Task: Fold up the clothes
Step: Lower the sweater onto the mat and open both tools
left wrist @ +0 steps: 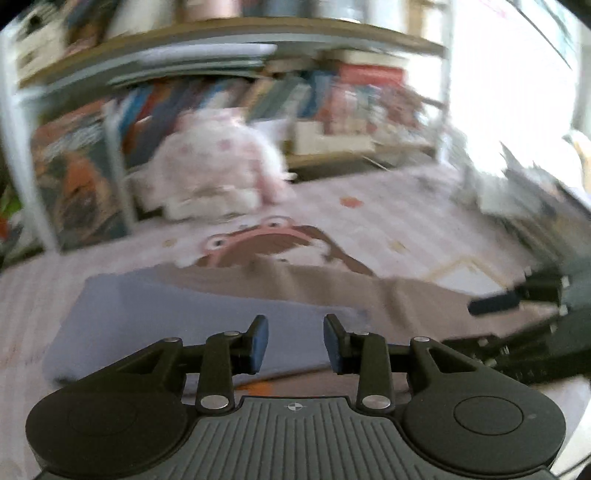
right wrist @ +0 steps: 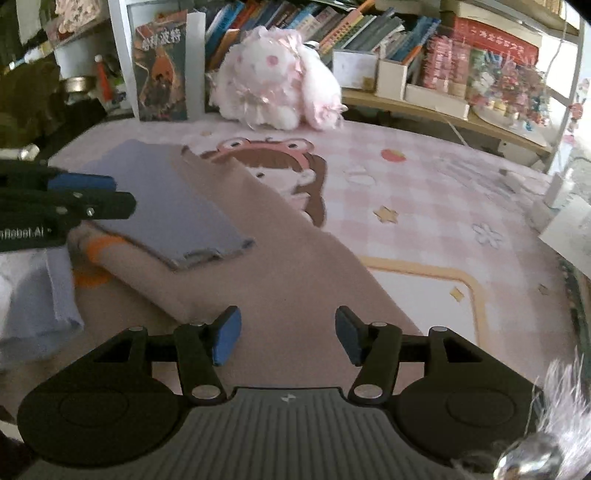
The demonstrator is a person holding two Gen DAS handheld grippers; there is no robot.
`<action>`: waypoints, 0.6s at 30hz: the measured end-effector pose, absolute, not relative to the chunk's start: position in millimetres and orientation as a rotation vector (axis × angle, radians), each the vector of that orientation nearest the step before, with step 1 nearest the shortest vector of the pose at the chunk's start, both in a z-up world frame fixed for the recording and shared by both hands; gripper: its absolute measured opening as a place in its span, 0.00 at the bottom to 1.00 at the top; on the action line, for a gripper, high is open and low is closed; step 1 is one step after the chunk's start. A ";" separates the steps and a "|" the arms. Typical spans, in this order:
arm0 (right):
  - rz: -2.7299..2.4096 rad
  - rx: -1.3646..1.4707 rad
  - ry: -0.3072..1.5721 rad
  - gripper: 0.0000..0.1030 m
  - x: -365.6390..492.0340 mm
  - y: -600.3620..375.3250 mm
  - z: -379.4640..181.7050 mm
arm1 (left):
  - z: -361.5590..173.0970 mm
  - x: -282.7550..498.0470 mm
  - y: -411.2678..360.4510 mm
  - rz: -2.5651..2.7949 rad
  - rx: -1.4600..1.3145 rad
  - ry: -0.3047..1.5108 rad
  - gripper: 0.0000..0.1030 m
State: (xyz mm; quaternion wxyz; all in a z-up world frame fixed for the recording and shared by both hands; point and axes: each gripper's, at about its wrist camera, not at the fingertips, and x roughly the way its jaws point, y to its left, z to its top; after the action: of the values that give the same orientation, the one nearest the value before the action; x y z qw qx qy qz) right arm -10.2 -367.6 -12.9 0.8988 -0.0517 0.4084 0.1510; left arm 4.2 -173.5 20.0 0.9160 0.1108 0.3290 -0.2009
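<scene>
A beige-brown garment lies spread on the pink checked mat, with a folded blue-grey part lying on it at the left. My right gripper is open and empty just above the garment's near part. My left gripper is open and empty over the blue-grey part; its view is motion-blurred. The left gripper also shows at the left edge of the right wrist view, and the right gripper at the right edge of the left wrist view.
A white and pink plush toy sits at the mat's far edge against a bookshelf. A light blue cloth lies at the near left. Boxes and papers stand at the right.
</scene>
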 end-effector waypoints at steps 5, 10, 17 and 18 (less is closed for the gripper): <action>0.303 -0.102 0.897 0.53 -11.9 -381.5 -23.3 | 6.5 -2.1 -209.5 -0.456 0.347 0.691 0.43; 0.360 -0.126 0.909 0.51 -14.7 -379.2 -24.9 | -8.2 6.9 -229.9 -0.402 0.427 0.717 0.43; 0.525 -0.227 0.887 0.51 -20.5 -364.0 -23.2 | -30.0 27.1 -223.8 -0.271 0.468 0.776 0.14; 0.537 -0.239 0.897 0.51 -18.7 -362.2 -26.1 | -31.0 27.2 -222.6 -0.271 0.474 0.774 0.08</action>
State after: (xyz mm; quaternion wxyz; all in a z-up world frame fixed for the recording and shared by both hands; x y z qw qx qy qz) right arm -18.7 -362.2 -26.1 0.8595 -0.1136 0.4275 0.2560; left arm 27.2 -222.6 -31.0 0.8899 0.2282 0.3727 -0.1306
